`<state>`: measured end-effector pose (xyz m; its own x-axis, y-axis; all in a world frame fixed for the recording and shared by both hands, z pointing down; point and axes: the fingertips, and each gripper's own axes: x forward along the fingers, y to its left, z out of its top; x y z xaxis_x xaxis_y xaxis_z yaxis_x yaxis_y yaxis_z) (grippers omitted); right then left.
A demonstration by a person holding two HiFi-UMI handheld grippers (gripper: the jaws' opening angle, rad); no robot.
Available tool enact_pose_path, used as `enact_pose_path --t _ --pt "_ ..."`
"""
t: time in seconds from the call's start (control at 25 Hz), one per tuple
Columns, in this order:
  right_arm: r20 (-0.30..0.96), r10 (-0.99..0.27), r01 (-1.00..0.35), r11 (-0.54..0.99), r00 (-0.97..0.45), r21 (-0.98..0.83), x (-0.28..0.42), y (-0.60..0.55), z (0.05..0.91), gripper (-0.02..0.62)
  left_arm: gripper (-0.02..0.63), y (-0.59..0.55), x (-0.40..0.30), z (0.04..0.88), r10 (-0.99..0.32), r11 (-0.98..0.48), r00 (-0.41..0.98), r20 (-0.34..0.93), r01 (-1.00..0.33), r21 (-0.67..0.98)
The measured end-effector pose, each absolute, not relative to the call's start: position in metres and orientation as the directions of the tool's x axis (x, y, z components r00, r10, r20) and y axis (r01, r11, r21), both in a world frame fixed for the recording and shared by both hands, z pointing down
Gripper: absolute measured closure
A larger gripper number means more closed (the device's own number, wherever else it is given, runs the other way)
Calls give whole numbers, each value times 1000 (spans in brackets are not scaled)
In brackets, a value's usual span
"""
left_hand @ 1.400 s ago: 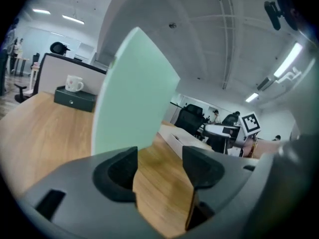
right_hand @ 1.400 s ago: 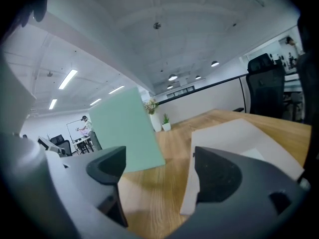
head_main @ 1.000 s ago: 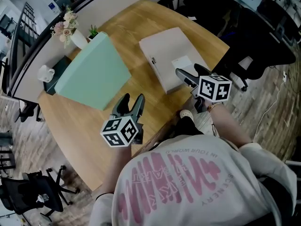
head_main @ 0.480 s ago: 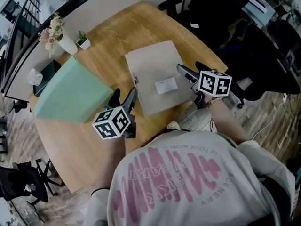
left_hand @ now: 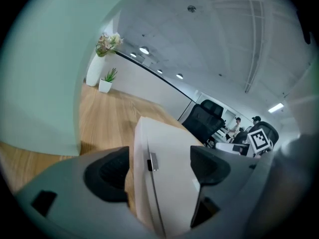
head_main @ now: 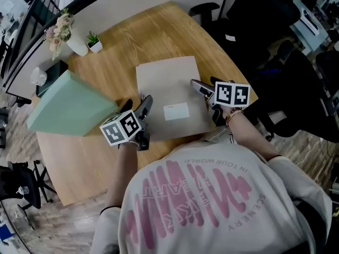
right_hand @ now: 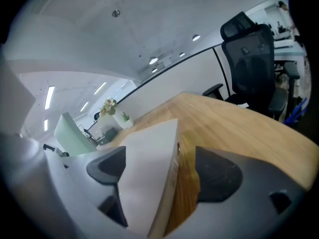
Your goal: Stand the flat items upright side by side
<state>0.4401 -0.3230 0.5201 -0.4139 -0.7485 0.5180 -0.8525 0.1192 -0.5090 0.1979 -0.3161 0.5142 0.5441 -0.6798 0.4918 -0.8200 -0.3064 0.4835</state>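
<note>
Head view: grey box lies flat between both grippers; left gripper, jaws just opening, and right gripper, open, straddle opposite edges.

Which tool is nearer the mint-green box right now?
Left. The left tool, jaws just opening around the grey box's left edge, is close beside the mint-green box; the right tool straddles the grey box's far edge, that box lying between.

2 flat boxes on the wooden table, pale beige box lying flat by the table's near edge, small white label on top, small clasp on its left side, larger mint green box to its left, apart from it, not upright
</note>
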Motion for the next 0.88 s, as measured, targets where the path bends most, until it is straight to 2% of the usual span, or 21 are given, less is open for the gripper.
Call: enact_pose_path --t 0.28,0.44,0.6,0.8,0.88 --pt "574 -648 -820 142 -500 -554 417 -324 558 156 218 -320 208 548 -647 -232 495 580 -853 468" --pt "586 -590 -798 180 -555 -575 403 -318 566 156 222 -328 217 556 -617 -240 500 608 -855 459" --pt "580 -548 -749 136 -603 -649 396 -308 575 158 217 -334 226 561 -566 -281 525 636 -848 450" --pt "577 -547 -729 93 -607 -679 397 -308 574 212 228 -329 228 560 -564 -266 532 632 -841 471" --pt "602 -526 -744 91 -601 -662 394 -299 575 212 245 -318 225 560 -560 -241 532 636 -838 489"
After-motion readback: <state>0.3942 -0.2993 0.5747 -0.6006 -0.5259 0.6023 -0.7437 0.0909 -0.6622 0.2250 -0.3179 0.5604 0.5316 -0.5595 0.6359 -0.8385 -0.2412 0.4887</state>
